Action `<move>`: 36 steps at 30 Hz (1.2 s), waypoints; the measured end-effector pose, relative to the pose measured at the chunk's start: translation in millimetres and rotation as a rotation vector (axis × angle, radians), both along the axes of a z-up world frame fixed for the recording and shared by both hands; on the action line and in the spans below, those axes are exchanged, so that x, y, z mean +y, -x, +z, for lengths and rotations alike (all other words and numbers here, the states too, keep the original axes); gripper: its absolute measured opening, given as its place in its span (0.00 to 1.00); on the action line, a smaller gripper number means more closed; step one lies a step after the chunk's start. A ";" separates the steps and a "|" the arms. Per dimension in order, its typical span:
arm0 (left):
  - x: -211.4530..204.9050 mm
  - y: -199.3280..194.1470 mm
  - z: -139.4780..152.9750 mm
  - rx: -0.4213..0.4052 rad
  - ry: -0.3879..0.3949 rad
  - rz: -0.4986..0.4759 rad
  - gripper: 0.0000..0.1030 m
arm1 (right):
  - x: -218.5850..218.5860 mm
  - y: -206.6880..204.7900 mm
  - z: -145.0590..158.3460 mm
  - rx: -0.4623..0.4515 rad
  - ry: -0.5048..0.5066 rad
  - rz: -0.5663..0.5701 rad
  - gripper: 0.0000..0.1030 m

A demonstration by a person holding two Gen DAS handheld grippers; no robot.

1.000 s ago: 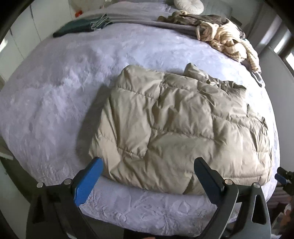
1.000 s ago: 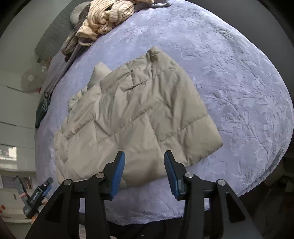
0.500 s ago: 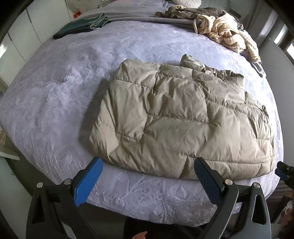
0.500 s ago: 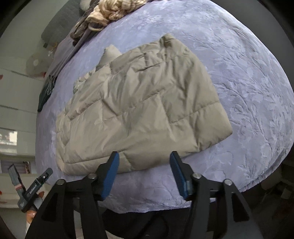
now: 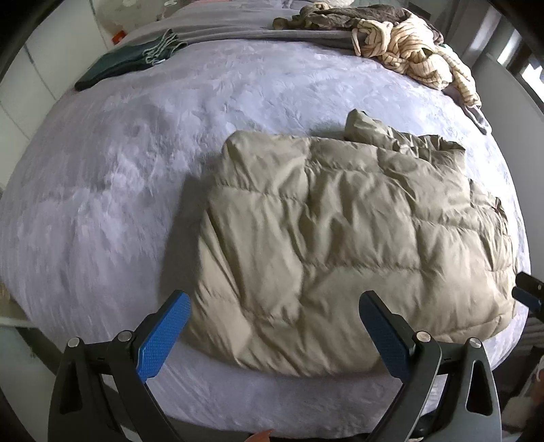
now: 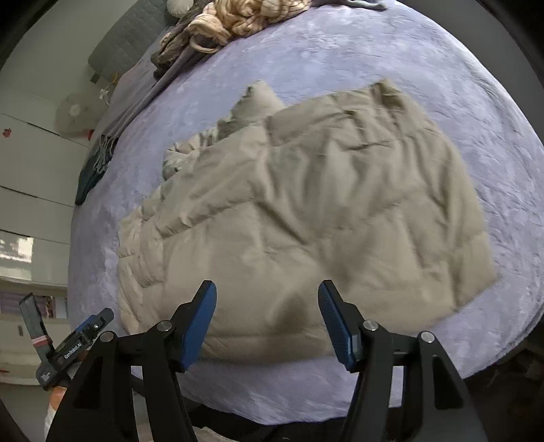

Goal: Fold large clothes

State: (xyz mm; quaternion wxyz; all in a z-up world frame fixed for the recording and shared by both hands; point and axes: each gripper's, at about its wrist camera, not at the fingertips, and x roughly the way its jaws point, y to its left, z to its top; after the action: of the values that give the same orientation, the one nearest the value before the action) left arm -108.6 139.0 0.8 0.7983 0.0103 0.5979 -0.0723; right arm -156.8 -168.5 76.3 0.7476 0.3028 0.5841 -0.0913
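Note:
A beige quilted puffer jacket [image 5: 340,238] lies folded into a rough rectangle on the lavender bed [image 5: 102,176]. It also shows in the right wrist view [image 6: 306,210], with a collar or sleeve part sticking out at its far edge. My left gripper [image 5: 272,323] is open and empty, hovering over the jacket's near edge. My right gripper [image 6: 267,316] is open and empty above the jacket's near edge. The left gripper also shows at the lower left of the right wrist view [image 6: 74,343].
A heap of cream striped and brown clothes [image 5: 408,44] lies at the far right of the bed. A folded dark green garment [image 5: 125,61] and a grey blanket [image 5: 255,32] lie at the far side. White cabinets [image 6: 27,190] stand beside the bed.
Both grippers have moved in closer over the jacket's near edge after pulling back. The right gripper's jaws have opened wider. The jacket has not moved.

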 end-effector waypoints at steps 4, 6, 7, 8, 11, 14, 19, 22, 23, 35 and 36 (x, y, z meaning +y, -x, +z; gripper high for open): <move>8.7 -17.1 -7.7 0.020 0.001 -0.018 0.97 | 18.1 -17.6 -7.4 0.004 -0.012 -0.007 0.82; 13.3 -25.0 -14.1 0.037 0.008 -0.024 0.97 | 28.2 -26.1 -13.1 0.029 -0.007 0.003 0.82; 13.5 -25.6 -16.2 0.043 0.012 -0.024 0.97 | 32.8 -29.8 -15.5 0.039 -0.003 0.003 0.82; 15.5 -29.7 -20.4 0.054 0.017 -0.033 0.97 | 36.4 -32.7 -17.2 0.047 -0.002 0.001 0.82; 17.1 -36.4 -28.5 0.072 0.024 -0.049 0.97 | 45.0 -39.5 -22.1 0.064 -0.001 -0.002 0.85; 18.2 -42.6 -33.7 0.085 0.036 -0.064 0.97 | 53.5 -45.8 -26.8 0.073 -0.002 -0.003 0.85; 21.0 -49.8 -38.8 0.094 0.046 -0.077 0.97 | 73.1 -57.2 -31.1 0.051 0.007 0.019 0.86; 25.4 -52.7 -41.9 0.095 0.053 -0.073 0.97 | 83.9 -64.0 -31.6 0.031 0.022 0.036 0.86; 27.6 -53.7 -43.1 0.089 0.045 -0.065 0.97 | 86.8 -66.7 -32.1 0.031 0.029 0.045 0.86; 92.9 -98.4 -115.3 0.307 0.457 -0.069 0.97 | 96.6 -83.1 -58.9 0.140 0.009 0.100 0.86; 91.8 -100.7 -125.7 0.340 0.501 -0.091 0.97 | 96.9 -83.5 -60.5 0.144 0.009 0.100 0.86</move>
State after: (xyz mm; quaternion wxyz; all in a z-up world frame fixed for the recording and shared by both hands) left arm -7.8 230.8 -124.9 0.6605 -0.1724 0.6853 -0.2539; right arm -73.3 -71.6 15.8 0.7087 0.2624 0.6502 -0.0781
